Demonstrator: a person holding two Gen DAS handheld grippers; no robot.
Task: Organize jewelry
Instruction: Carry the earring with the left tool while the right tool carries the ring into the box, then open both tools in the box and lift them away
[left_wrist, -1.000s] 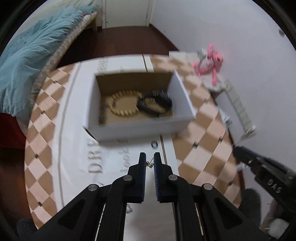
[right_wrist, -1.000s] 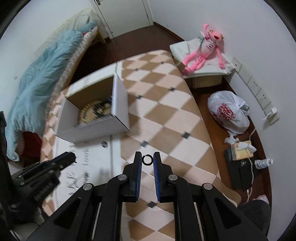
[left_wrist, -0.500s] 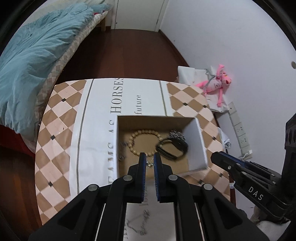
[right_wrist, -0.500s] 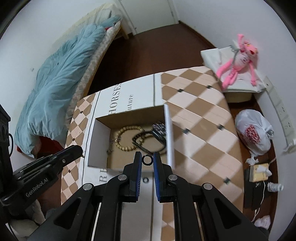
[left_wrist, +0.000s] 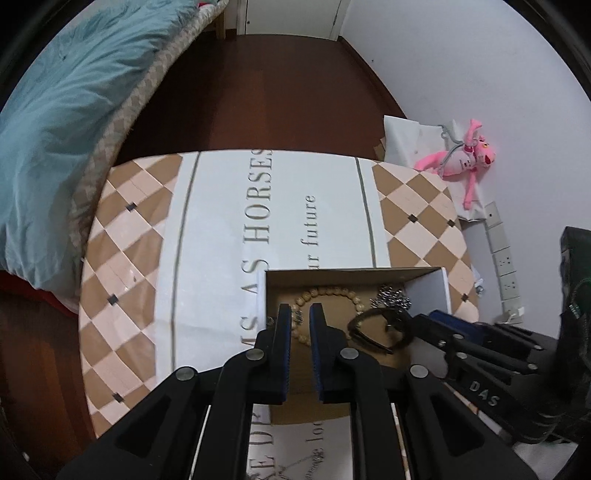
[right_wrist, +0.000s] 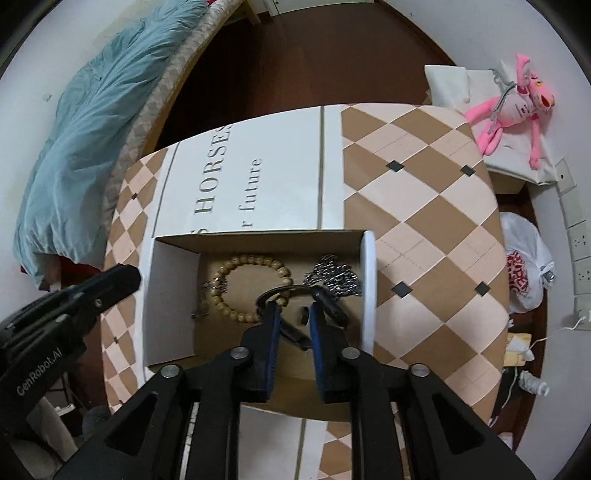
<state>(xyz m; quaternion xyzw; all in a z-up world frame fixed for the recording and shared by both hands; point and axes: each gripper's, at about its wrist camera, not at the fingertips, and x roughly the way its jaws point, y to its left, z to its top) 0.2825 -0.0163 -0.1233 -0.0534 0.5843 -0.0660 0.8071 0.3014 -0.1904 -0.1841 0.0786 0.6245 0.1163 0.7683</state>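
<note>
A white cardboard box (right_wrist: 369, 280) sits on the patterned table; it also shows in the left wrist view (left_wrist: 441, 291). Inside lie a wooden bead bracelet (right_wrist: 255, 266), a black bangle (left_wrist: 373, 328) and a silver chain heap (right_wrist: 334, 277). My right gripper (right_wrist: 291, 314) hangs over the box with its jaws parted; a small black ring (right_wrist: 304, 314) shows between the pads, apparently loose. My left gripper (left_wrist: 300, 314) is over the box's left part, jaws narrowly apart, with a thin necklace bit (left_wrist: 297, 315) between the tips; whether it is still pinched is unclear.
The table (right_wrist: 424, 206) carries a checkered cloth with a white lettered band. A bed with a blue duvet (right_wrist: 92, 122) is at the left. A pink plush toy (right_wrist: 517, 107) and a plastic bag (right_wrist: 524, 266) lie at the right, by the wall sockets.
Both grippers moved forward over the box. The right gripper's jaws have widened and the black ring sits lower between them. The left jaws have also parted slightly.
</note>
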